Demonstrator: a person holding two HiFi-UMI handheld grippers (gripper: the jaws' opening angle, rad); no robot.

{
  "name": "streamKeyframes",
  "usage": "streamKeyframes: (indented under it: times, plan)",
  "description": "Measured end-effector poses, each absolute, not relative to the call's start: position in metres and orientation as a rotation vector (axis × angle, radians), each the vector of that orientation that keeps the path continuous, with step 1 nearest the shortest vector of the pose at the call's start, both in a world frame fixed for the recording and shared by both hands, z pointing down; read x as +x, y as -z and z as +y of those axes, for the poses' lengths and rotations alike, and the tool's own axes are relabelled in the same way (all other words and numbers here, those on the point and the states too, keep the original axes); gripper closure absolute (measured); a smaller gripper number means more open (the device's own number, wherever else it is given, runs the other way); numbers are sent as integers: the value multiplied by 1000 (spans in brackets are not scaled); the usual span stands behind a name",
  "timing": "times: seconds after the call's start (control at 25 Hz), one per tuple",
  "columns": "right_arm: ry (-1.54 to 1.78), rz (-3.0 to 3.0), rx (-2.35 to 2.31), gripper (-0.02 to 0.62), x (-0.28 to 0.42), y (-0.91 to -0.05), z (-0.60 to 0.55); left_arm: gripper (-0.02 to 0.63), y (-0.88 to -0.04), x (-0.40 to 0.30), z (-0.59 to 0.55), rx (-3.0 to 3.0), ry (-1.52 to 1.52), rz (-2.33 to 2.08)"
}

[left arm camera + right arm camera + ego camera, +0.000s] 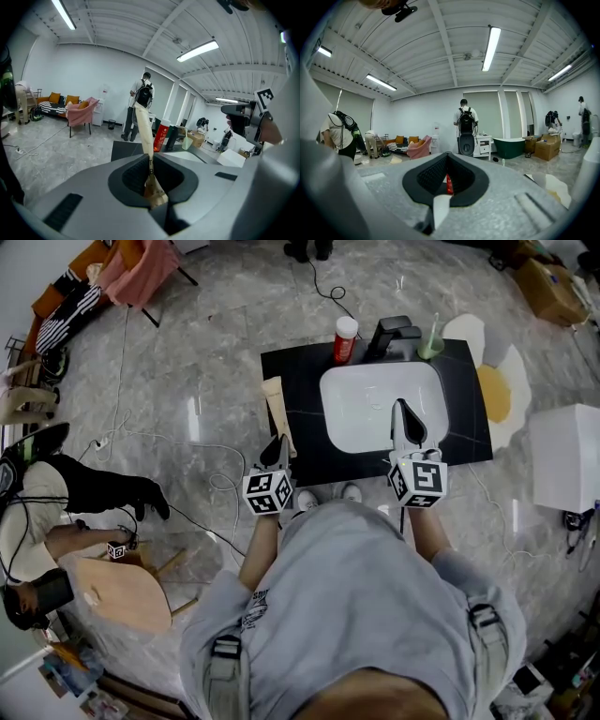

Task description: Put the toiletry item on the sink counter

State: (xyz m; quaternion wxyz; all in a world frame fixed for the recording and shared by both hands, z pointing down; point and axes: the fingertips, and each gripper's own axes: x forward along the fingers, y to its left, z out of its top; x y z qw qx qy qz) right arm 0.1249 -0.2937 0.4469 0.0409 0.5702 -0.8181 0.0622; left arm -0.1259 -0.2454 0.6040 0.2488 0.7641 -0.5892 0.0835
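Black stone makes the table (291,367), and a white sink (366,409) is set into the middle of it. At the back of the table stand a red bottle (345,341) with a white cap, a black tap (392,336) and a green cup (429,349) with a thin stick in it. The left tool (283,442) holds one end of a long, light brown tube (277,407). The tube lies over the left edge of the table. I cannot tell if it touches the table. The right tool (400,409) hangs over the sink with its tips close together.

From the left tool (151,161), the two jaws are pressed on the flat, crimped end of the tube (143,126). The tube sticks up and away, plain and light brown, with small dark letters low on it. Past it stand the red bottle (161,137) and the green cup (186,140) on the table (123,150).

From the right tool (447,176), the jaws are nearly together and hold nothing. Only a thin slit shows between them, with a bit of red in it.
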Motion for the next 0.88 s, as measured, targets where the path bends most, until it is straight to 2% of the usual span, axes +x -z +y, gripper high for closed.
streamKeyframes:
  times: [0.88]
  plan:
    - [-195,-2464,1802,592,142,-449,-293,576,-665,-121,-243,2012,-380,-1526]
